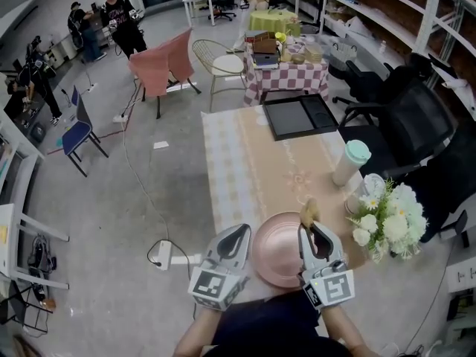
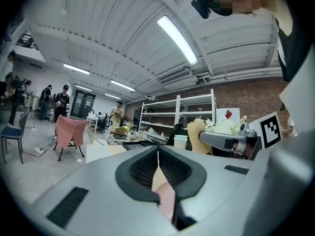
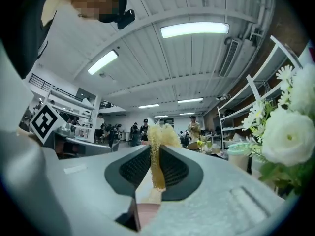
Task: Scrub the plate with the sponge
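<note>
The plate, pink and round, lies on the table at its near edge, at 6 o'clock in the head view. The right gripper is over the plate's rim at 3 o'clock, and its jaws are clamped on the sponge, a yellow tuft that stands up past the tips toward 12 o'clock. The left gripper sits at the plate's 9 o'clock edge; from above I cannot tell whether it touches the rim.

The gripper views settle what the head view leaves vague. In the right gripper view the right gripper has the sponge squeezed flat between the dark pads, frayed and spreading above them. In the left gripper view the left gripper has its jaws pressed together to a thin seam at the tips, and a pink sliver of plate shows low in the gap behind them. That view also catches the right gripper side-on at 2 o'clock, with the sponge at its tip.

Only the head view lays out the rest: a green-lidded cup at 1 o'clock from the plate, white flowers at 2 o'clock and a black tray at 12 o'clock, well apart.
</note>
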Demonstrator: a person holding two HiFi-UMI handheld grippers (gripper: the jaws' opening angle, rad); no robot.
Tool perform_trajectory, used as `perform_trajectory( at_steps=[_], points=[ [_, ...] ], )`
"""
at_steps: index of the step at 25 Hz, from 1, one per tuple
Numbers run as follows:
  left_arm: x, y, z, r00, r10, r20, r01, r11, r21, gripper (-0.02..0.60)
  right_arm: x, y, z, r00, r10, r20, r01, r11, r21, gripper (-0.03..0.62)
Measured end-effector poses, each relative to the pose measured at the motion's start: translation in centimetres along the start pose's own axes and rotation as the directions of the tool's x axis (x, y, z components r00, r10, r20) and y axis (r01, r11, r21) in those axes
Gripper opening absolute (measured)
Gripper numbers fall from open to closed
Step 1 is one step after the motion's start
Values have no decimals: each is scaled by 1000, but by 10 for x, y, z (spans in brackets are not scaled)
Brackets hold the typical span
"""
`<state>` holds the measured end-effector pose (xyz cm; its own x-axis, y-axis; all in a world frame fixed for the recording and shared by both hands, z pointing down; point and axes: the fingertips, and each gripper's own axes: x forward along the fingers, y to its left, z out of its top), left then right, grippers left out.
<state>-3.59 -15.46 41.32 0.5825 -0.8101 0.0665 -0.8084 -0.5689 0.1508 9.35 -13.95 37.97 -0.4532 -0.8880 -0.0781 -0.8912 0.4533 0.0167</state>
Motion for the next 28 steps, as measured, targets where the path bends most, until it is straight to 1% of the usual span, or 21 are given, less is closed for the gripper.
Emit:
perform_trajectory(
  at_steps=[4,9,13,18,21,28],
  points=[
    [-6,11,-4,999,46,-12,-46,999,-12,12,-5,-7,-20,997,-30,-74,32,999,27,51],
    [-11,17,-10,996,77,-34,-78,997,-13,12,-12,-14,-27,993,-59,-103,61,998,17,49],
    [-12,17,-11,996,81,-31,-82,996,-33,12,-15,-14,-25,993,-64,-103,67,997,24,49],
    [-15,19,-14,995,94,-28,-95,995,-39,12,-19,-11,-25,992,-67,-111,72,996,43,49],
    [-15,18,-17,996,92,-22,-93,994,-54,12,-22,-10,-26,990,-69,-120,75,996,46,49],
    [-16,14,-22,997,72,-30,-73,996,-59,12,-26,-6,-31,987,-73,-143,80,996,46,49]
  ],
)
